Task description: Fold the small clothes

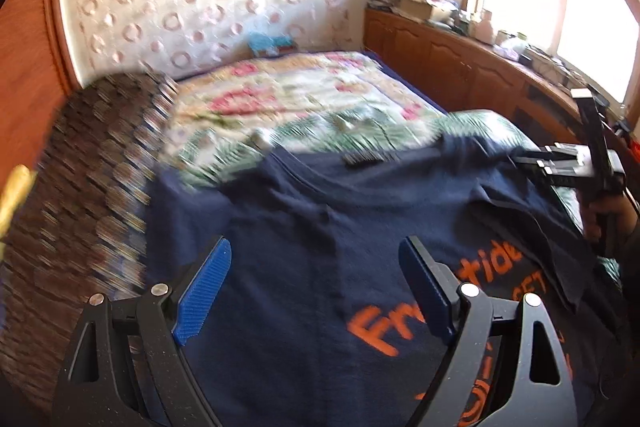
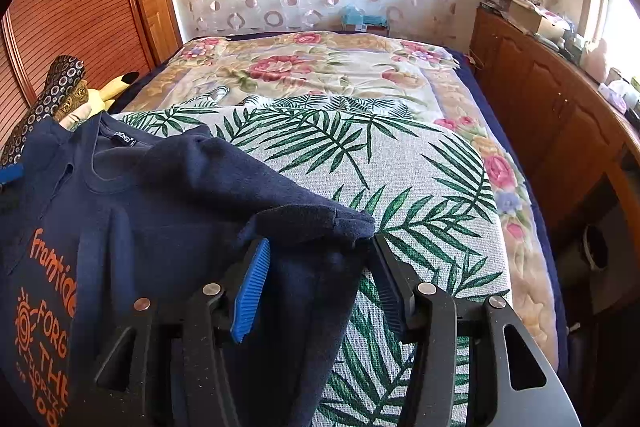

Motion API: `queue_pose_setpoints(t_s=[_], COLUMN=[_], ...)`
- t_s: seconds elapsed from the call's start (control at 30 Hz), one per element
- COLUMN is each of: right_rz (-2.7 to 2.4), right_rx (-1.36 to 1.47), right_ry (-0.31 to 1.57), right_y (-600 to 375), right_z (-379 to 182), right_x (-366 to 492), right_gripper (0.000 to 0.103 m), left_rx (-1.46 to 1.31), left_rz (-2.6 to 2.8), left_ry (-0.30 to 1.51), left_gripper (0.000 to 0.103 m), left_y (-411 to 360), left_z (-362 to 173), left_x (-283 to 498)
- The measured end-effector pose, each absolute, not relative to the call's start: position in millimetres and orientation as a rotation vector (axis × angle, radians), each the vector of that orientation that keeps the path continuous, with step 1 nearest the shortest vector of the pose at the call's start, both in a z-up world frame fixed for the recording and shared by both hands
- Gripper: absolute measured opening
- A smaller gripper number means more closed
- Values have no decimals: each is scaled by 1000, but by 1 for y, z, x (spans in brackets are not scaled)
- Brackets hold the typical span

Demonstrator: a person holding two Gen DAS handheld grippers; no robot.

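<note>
The navy T-shirt lies print-up on the palm-leaf cloth spread over the bed, its folded-in sleeve between the right gripper's half-open fingers, seemingly unpinched, so the wide-open, empty left gripper above the shirt's body should take the opposite sleeve squarely.

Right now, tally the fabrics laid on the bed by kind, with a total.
Navy shirt: 1
Palm-leaf cloth: 1
Floral quilt: 1
Total: 3
</note>
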State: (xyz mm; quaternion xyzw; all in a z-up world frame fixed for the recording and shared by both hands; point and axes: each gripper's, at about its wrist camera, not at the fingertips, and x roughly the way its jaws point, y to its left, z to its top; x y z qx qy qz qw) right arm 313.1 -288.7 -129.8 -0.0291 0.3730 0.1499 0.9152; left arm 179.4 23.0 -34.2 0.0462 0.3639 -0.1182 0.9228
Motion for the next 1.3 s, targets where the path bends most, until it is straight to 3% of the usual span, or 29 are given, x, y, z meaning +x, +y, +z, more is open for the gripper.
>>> queue_pose_setpoints(t_s=[0.17, 0.37, 0.7, 0.97, 1.0, 1.07, 1.13, 1.3], right_rz=[299, 300, 303, 304, 305, 306, 306, 305], right_rx=[-81, -82, -81, -81, -80, -81, -82, -85], right_ry=[768, 767, 765, 763, 763, 764, 764, 764], right_y=[-285, -285, -285, -285, -285, -283, -284, -283], right_z=[-129, -129, -129, -129, -129, -129, -129, -129], right_x=[312, 312, 312, 311, 311, 311, 311, 311], right_gripper=[55, 55, 55, 56, 56, 56, 56, 57], left_rx=[155, 192, 215, 265, 274, 300, 302, 175], left_rz=[-180, -145, -160, -120, -118, -105, -95, -96], left_ry=[743, 844, 943, 976, 979, 980, 979, 879], left_gripper=[80, 54, 51, 43, 40, 20, 8, 6], left_y=[46, 64, 61, 59, 59, 57, 59, 77], left_z=[-10, -18, -39, -47, -48, -50, -50, -25], left_x=[198, 233, 251, 256, 256, 258, 259, 244])
